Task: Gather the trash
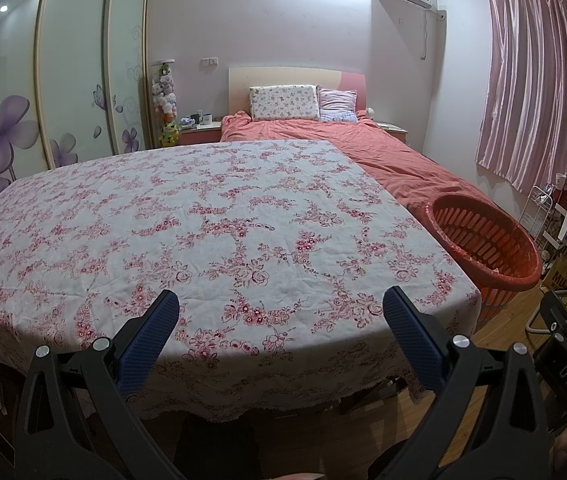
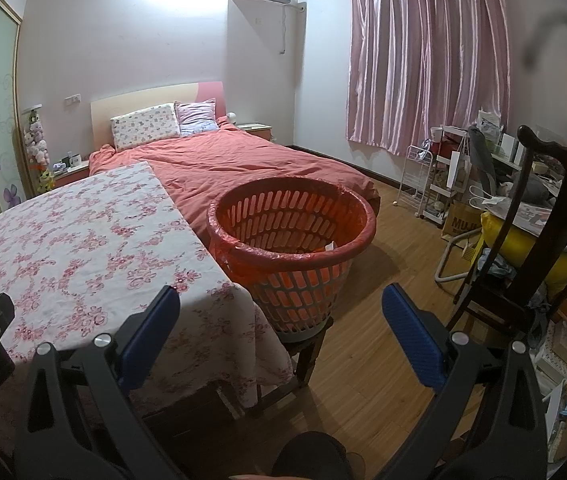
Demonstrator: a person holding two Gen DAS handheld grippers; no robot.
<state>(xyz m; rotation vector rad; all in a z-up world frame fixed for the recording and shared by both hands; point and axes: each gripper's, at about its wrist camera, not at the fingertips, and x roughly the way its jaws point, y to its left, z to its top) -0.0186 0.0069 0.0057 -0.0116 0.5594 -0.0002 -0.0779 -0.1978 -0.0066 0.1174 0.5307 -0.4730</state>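
A red slatted basket [image 2: 291,236] lined with a red plastic bag stands on a low wooden stool at the right end of a table under a floral cloth [image 1: 203,232]. A scrap of white paper [image 2: 330,246] lies inside it. The same basket [image 1: 487,240] shows at the right in the left wrist view. My left gripper [image 1: 281,300] hangs open over the table's near edge with nothing between its blue pads. My right gripper [image 2: 281,298] is open too, held in front of the basket and the table's corner, empty. No loose trash shows on the cloth.
A bed with a red cover [image 2: 243,160] lies behind the table. A dark wooden chair [image 2: 539,240] and cluttered shelves and boxes [image 2: 463,184] stand at the right. Wooden floor [image 2: 383,280] lies between basket and chair. Wardrobe doors [image 1: 71,80] fill the left wall.
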